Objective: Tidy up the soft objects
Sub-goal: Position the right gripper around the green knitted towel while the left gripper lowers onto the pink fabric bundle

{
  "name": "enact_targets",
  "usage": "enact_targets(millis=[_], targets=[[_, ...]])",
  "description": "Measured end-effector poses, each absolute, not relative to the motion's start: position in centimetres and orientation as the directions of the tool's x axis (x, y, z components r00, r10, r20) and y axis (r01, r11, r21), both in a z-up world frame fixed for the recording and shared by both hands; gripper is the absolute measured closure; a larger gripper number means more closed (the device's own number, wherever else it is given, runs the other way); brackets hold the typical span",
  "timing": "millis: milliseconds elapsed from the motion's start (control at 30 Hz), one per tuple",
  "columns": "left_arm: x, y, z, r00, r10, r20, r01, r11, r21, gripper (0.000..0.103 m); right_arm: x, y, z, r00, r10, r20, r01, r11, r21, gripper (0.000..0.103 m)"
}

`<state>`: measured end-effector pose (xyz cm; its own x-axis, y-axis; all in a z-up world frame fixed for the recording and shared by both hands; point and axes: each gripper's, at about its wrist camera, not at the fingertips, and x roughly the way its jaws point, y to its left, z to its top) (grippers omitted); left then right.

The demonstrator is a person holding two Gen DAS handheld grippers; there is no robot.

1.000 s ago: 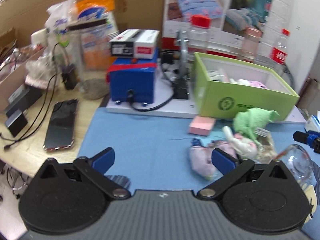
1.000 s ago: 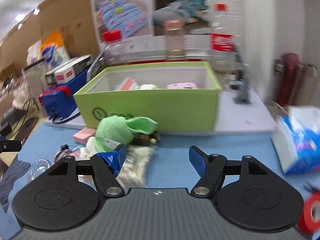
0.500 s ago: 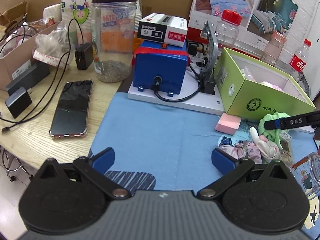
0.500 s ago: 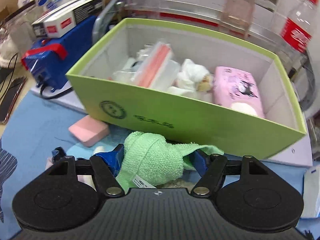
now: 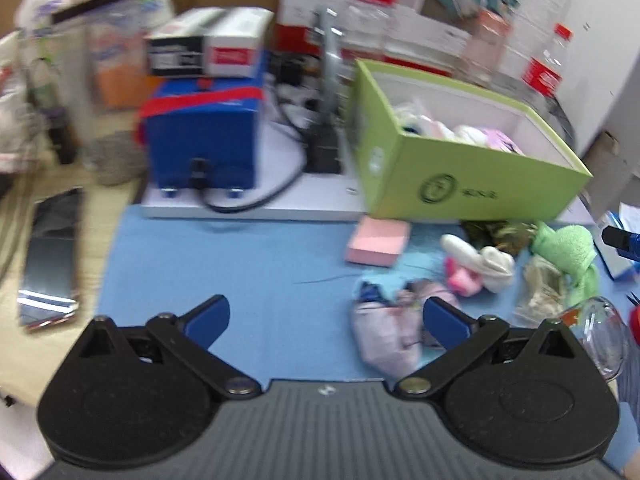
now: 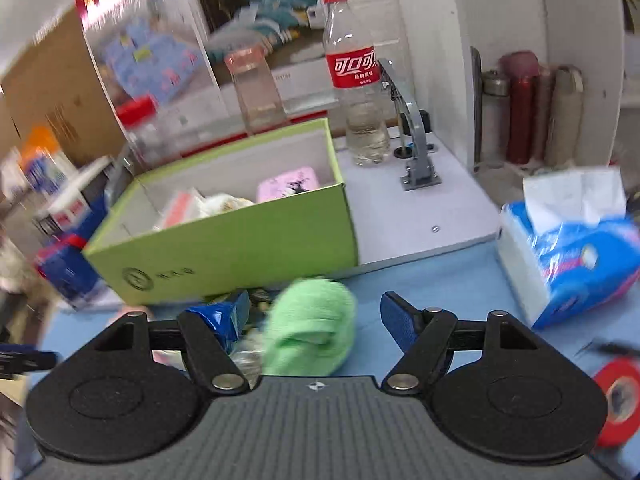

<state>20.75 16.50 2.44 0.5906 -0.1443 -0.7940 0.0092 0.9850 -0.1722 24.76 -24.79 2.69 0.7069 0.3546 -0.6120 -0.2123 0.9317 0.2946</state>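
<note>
My right gripper (image 6: 316,314) is open, and a rolled green towel (image 6: 308,332) lies blurred between its fingers, closer to the left one. Behind it stands the green box (image 6: 240,248), which holds a pink pack and other soft items. In the left wrist view the green towel (image 5: 564,248) rests on the blue mat (image 5: 240,264) beside a white plush bunny (image 5: 488,260), a pink sponge (image 5: 378,240) and a pinkish cloth pouch (image 5: 388,332). My left gripper (image 5: 326,316) hangs open above the mat, its right finger over the pouch.
A blue machine (image 5: 204,136) and cables sit left of the green box (image 5: 460,184). A phone (image 5: 50,264) lies at the table's left. A glass (image 5: 604,332) stands by the towel. A tissue pack (image 6: 572,252), red tape roll (image 6: 616,400) and cola bottle (image 6: 356,80) are on the right.
The right gripper has pulled back and swung right, away from over the box, with the green towel still between its open fingers. The left gripper has shifted right, toward the pouch.
</note>
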Motion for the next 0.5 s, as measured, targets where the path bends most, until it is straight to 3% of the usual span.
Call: enact_targets(millis=[200,367,500], targets=[[26.2,12.8,1.2,0.461,-0.276,-0.844,0.173,0.960,-0.219,0.001,23.3,-25.5,0.7,0.707,0.387,-0.593,-0.172,0.906,0.387,0.044],[28.6,11.3,-1.5,0.342,-0.248,-0.906,0.235,0.956,-0.173,0.001,24.1,-26.5,0.1,0.706,0.376,-0.600,-0.156,0.909,0.386,0.044],[28.2,12.6,-2.1,0.353,-0.231,-0.907,0.211,0.964,-0.164,0.001,24.7,-27.2,-0.6,0.700,0.360,-0.617,-0.133,0.914,0.382,0.044]])
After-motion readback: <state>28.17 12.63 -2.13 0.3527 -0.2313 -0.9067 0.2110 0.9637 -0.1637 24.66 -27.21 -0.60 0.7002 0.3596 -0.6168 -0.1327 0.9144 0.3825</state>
